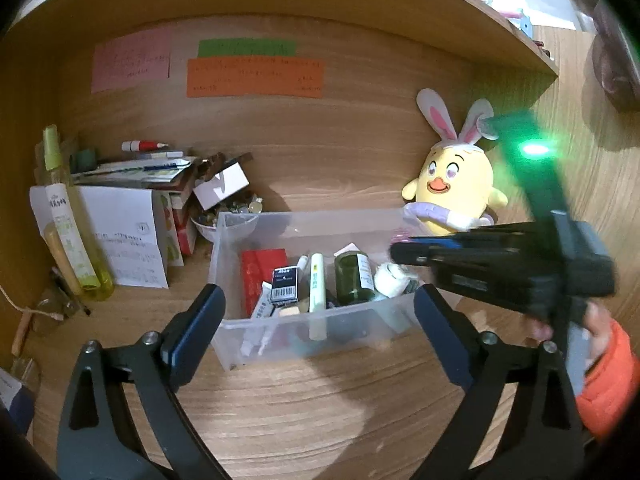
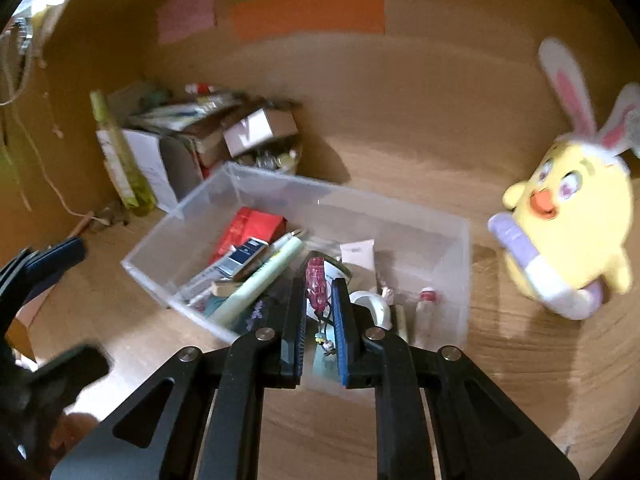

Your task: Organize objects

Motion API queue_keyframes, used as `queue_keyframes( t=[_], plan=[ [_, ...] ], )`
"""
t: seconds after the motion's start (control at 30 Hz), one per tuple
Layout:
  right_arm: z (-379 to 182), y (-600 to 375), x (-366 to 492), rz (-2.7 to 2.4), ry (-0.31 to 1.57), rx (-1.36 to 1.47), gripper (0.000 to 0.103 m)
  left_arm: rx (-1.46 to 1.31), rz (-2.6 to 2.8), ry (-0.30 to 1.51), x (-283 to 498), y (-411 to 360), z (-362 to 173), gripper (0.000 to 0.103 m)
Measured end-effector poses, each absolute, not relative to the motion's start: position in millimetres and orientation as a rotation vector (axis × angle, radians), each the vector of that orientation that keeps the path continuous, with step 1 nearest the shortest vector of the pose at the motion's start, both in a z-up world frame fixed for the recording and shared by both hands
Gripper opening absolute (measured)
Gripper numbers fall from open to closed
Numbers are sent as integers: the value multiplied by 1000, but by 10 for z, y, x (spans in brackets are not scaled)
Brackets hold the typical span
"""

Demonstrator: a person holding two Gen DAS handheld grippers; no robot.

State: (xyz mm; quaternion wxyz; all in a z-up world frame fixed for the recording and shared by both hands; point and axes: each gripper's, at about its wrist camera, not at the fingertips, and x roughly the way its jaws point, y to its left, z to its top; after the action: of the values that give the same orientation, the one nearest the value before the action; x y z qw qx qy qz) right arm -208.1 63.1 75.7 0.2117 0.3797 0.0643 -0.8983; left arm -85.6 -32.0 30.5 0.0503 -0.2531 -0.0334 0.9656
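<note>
A clear plastic bin (image 1: 236,332) sits on the wooden desk and holds a red packet (image 1: 260,270), a barcode box, a pale tube (image 1: 317,292), a green jar (image 1: 354,276) and other small items. My left gripper (image 1: 320,312) is open, its fingers on either side of the bin's near wall. My right gripper (image 2: 318,284) is shut on a small pink glittery object (image 2: 317,280) with a charm hanging below, held above the bin (image 2: 460,240). The right gripper also shows in the left wrist view (image 1: 412,254), above the bin's right end.
A yellow plush chick with bunny ears (image 1: 456,184) stands right of the bin. Boxes, papers, a bowl of small items (image 1: 228,216) and a tall yellow-green bottle (image 1: 68,216) crowd the left. Coloured notes hang on the back panel; a shelf runs overhead.
</note>
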Motion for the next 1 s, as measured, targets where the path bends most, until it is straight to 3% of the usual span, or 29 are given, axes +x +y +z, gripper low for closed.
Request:
queue_keyframes(
  t=[0.2,0.27,0.33,0.4,0.5,0.7,1.0],
  plan=[
    [522,581,-2213,-2485,205,1151,13,-780,2946,-119,-843,-344,281,98],
    [499,597,-2198,-2468,203,1171,19,-785,2945,-137,-846,-371,274,98],
    [517,637,-2140,-2465,195,1163,40,-793,2947,-149,-848,-387,267,98],
    [578,684,-2040,-2484,199,1119,47,-791,2952,-150,-838,-391,272,98],
    [683,739,-1863,-2506,230,1057,48,-783,2955,-144,-811,-378,287,98],
    [902,902,-1464,-2571,248,909,66,-761,2958,-122,-750,-298,328,100],
    [1013,1142,-1092,-2616,171,791,82,-756,2938,-129,-651,-168,299,101]
  ],
)
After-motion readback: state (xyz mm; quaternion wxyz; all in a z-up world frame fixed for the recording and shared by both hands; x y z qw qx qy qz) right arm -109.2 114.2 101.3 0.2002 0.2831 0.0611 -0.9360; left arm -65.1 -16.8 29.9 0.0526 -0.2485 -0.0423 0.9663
